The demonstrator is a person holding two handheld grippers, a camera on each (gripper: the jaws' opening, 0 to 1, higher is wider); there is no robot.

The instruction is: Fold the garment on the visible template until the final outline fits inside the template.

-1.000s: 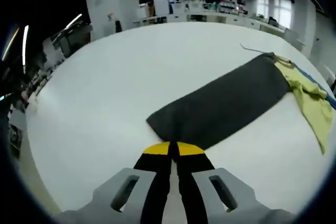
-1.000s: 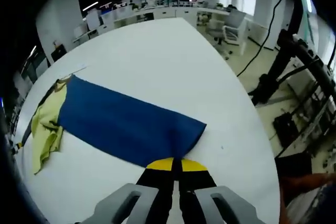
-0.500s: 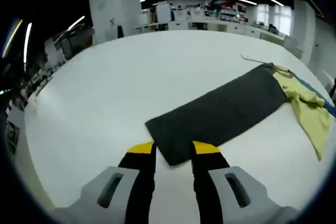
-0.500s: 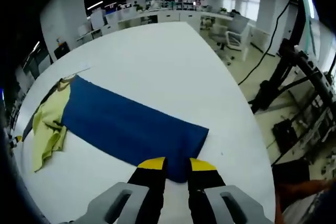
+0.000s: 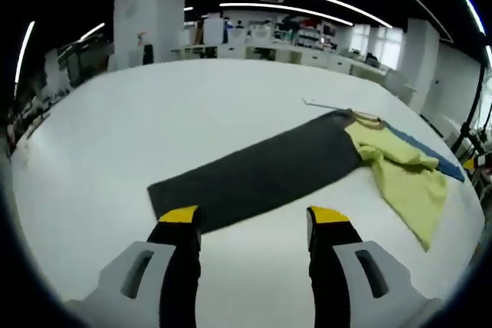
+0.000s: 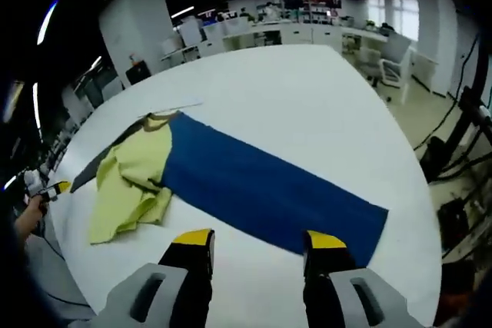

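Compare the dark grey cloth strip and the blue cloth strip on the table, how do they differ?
The grey strip is charcoal, the blue strip bright blue. They run out from opposite sides of the yellow garment. Both lie flat on the white table, long and rectangular, each ahead of an open gripper.

- Left gripper: black jaws capped with yellow tips, mounted on grey moulded housings with oval slots.
- Right gripper: identical black, yellow and grey build.

Long ceiling light strips above and beyond the fingertips light the white table brightly and evenly, with only faint shadows. Fisheye bending curves the edges; the background looks soft, slightly blurred, without harsh glare.
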